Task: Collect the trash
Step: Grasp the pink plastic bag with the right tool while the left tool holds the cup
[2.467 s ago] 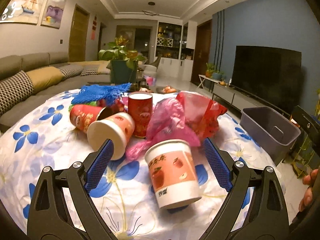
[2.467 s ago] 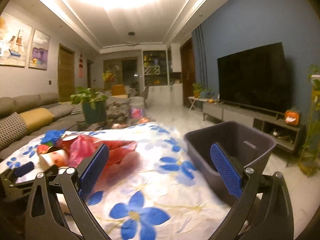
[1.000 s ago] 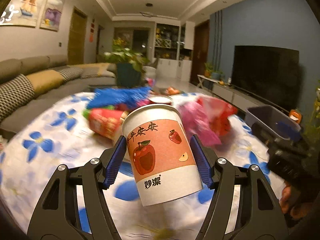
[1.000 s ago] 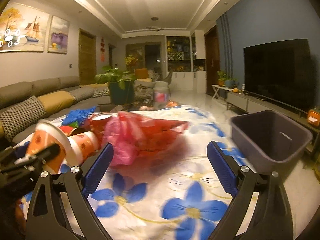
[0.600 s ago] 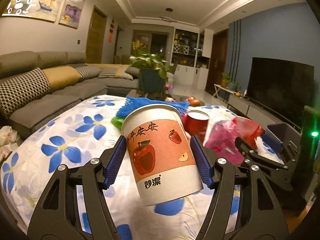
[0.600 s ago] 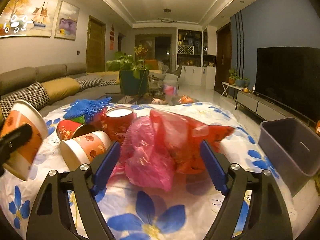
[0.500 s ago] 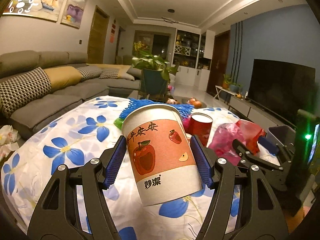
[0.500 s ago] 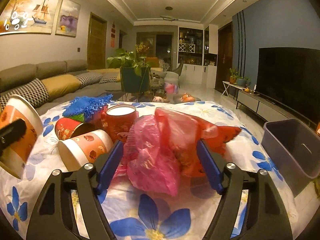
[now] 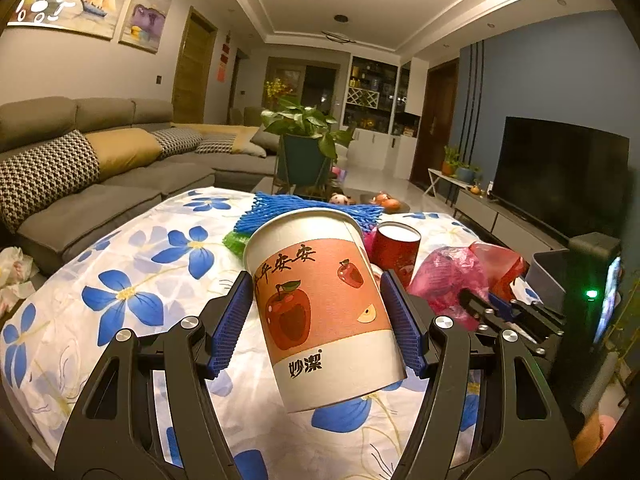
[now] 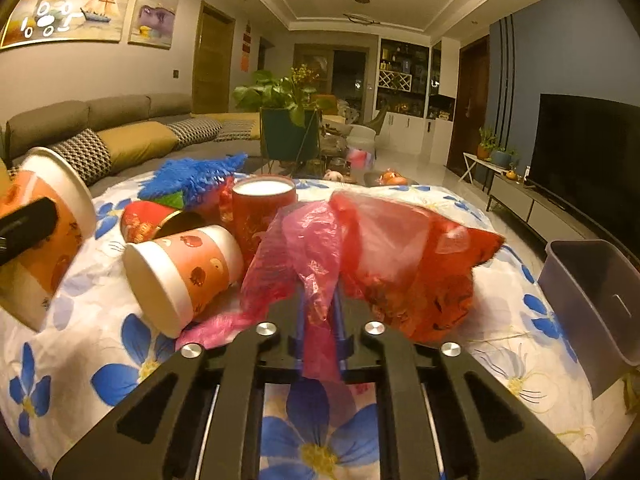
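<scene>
Left wrist view: your left claw (image 9: 320,326) clamps an apple-print paper cup (image 9: 322,312), tilted above the desk (image 9: 132,276). Your right claw (image 10: 320,332) pinches a pink plastic bag (image 10: 308,248).

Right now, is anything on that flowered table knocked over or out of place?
Yes. Two cups lie tipped on their sides: an apple-print paper cup and a red cup behind it. A red cup beside them stands upright.
</scene>
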`<state>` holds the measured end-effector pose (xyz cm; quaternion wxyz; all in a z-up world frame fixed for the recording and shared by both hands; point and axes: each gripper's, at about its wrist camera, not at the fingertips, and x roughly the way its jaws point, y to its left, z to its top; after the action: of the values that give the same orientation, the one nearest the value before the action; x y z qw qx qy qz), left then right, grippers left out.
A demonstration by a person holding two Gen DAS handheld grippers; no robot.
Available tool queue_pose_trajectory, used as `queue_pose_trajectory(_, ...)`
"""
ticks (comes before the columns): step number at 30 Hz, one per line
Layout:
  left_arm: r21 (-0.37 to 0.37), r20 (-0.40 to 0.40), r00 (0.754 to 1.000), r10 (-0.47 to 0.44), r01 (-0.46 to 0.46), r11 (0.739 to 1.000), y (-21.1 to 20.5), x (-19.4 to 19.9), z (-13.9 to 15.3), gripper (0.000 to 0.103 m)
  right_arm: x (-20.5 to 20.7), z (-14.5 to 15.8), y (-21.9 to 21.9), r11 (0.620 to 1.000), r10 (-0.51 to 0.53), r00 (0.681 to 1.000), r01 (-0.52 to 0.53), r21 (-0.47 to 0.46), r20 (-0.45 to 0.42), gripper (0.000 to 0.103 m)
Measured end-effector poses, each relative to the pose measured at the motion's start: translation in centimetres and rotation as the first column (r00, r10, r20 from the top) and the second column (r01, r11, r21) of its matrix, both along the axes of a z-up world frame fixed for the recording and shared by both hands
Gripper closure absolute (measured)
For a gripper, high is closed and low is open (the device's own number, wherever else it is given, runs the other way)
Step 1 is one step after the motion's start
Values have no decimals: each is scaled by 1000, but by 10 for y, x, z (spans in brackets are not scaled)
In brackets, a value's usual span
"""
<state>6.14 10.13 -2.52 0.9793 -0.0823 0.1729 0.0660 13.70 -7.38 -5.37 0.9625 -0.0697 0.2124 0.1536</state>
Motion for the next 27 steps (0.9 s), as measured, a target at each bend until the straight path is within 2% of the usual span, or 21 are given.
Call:
queue_pose_trajectory(15, 11, 18, 1000, -23, 23, 1000, -15, -8, 5, 38, -51, 52, -36, 996, 25, 990, -37, 82, 141, 92)
queue_pose_trajectory(27, 16, 28, 998, -48, 47, 999, -21, -16, 7, 38, -69, 83, -64, 985, 4, 981, -38, 171, 195, 92)
